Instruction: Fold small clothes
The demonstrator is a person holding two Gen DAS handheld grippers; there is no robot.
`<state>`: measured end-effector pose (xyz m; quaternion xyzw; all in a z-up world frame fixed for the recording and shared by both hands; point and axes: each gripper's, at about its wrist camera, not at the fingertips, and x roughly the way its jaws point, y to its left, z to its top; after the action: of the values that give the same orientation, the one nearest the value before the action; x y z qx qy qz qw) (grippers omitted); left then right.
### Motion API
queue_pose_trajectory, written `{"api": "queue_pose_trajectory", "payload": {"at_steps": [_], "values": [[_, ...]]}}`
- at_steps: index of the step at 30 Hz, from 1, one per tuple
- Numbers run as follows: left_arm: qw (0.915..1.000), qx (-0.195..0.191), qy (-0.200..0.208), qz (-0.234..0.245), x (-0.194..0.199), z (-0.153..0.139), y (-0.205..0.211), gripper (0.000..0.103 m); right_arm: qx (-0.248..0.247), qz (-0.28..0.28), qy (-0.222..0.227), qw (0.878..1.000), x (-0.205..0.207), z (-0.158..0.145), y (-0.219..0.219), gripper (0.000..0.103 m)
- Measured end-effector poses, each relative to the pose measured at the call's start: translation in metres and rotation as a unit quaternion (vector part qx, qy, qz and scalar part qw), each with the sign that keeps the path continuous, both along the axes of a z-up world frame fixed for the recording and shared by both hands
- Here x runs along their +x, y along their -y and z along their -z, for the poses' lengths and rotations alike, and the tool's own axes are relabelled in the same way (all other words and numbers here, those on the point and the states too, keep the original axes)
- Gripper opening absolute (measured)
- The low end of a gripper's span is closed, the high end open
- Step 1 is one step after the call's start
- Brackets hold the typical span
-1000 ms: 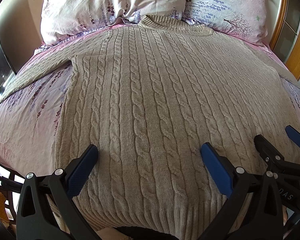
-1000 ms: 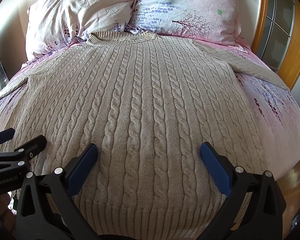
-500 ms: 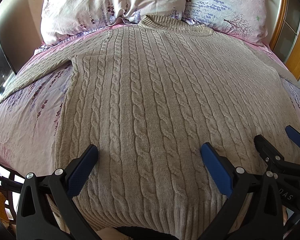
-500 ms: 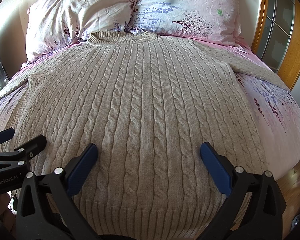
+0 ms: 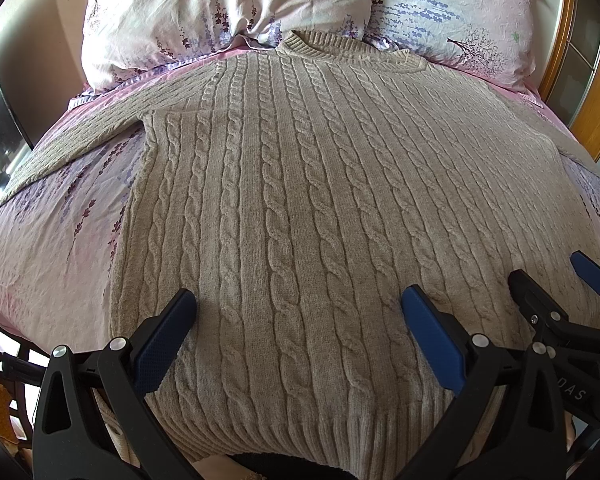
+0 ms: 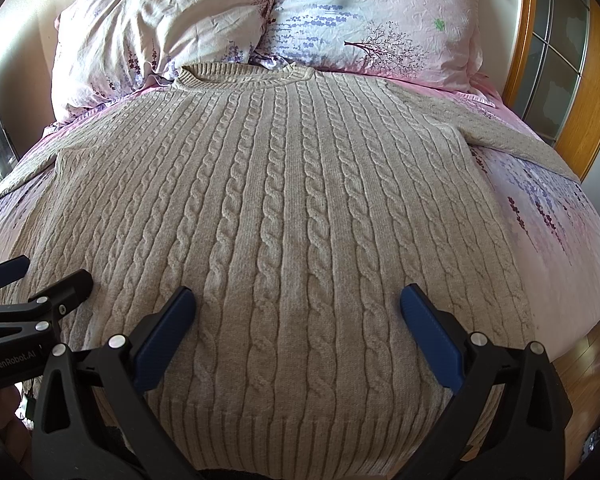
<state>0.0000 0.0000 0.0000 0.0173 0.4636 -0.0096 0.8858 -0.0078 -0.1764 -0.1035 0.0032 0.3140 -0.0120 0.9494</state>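
A beige cable-knit sweater lies spread flat on the bed, its collar up at the head edge, touching the two floral pillows, its ribbed hem down at the foot edge nearest the cameras. One sleeve runs out toward the bed's left edge, the other sleeve toward the right edge, by the wooden frame with glass panes. Bare pink floral sheet shows on either side of the body.

The left gripper hangs over the hem with its blue-padded fingers spread wide, nothing between them. The right gripper sits just beside it, jaws equally wide, also empty. Whether either pad actually touches the knit is hard to judge through the fisheye. Nothing lies on top of the sweater; only each gripper edges into the other's view at the side.

Against a second ago and half a second ago: no change, sweater and both grippers sit exactly as they were.
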Motion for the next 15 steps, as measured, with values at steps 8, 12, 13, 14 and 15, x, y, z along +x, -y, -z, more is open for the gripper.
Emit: {"api": "queue_pose_trajectory", "payload": {"at_steps": [8, 12, 13, 14, 15], "values": [[1.0000, 0.000, -0.002, 0.000, 0.000, 0.000, 0.000, 0.102, -0.002, -0.004, -0.004, 1.000, 0.000, 0.001, 0.001, 0.101], [0.9997, 0.001, -0.024, 0.002, 0.005, 0.000, 0.001, 0.102, -0.008, -0.021, -0.007, 1.000, 0.002, 0.000, 0.003, 0.101], [0.9996, 0.002, -0.027, 0.003, 0.007, 0.000, 0.001, 0.102, -0.010, -0.031, -0.009, 0.999, 0.003, -0.001, 0.005, 0.101], [0.9996, 0.002, -0.026, 0.004, 0.008, 0.001, 0.001, 0.102, -0.010, -0.036, -0.009, 0.999, 0.005, -0.001, 0.004, 0.101], [0.9995, 0.002, -0.030, 0.005, 0.010, 0.000, 0.001, 0.102, -0.012, -0.049, -0.007, 0.999, 0.005, -0.001, 0.005, 0.101]]}}
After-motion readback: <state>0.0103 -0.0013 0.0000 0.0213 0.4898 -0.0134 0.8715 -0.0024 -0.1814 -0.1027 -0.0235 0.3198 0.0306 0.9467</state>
